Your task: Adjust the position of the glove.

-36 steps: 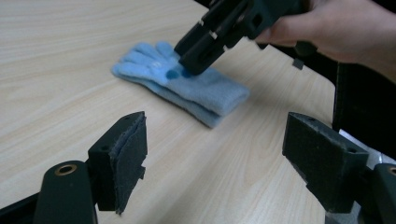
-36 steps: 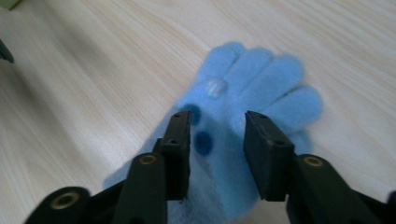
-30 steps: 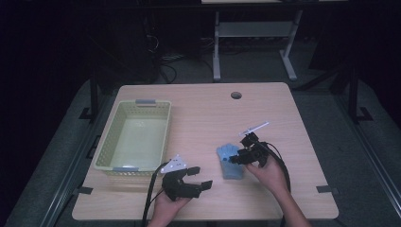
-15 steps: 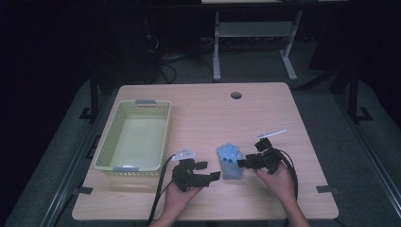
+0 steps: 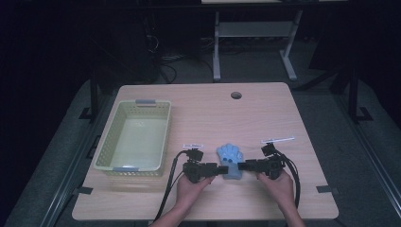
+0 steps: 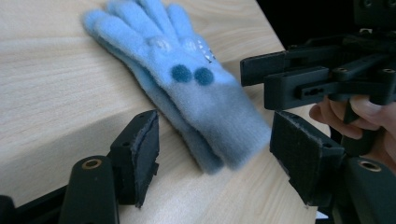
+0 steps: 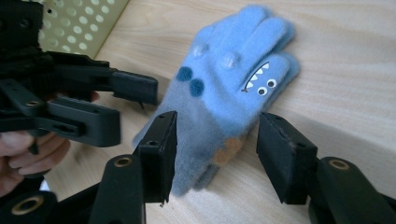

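Blue fleece gloves (image 5: 230, 161), apparently two stacked as one pair, lie near the table's (image 5: 265, 113) front edge, middle, right of one pale green basket (image 5: 134, 136). Step in hand: approach from both sides; left gripper (image 6: 212, 154), jaws just been closing, and right gripper (image 7: 215, 156) both straddle the cuff, pads not yet pressing. Next move, probably: close on cuff, lift toward basket.

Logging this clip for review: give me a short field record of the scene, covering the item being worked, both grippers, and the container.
item: blue glove with a monster face, flat on the table
left gripper: at the glove's cuff end, jaws just closing, pads not pressing
right gripper: jaws open astride the cuff end, facing the left one
container: pale green basket, left of the glove, nothing visible inside
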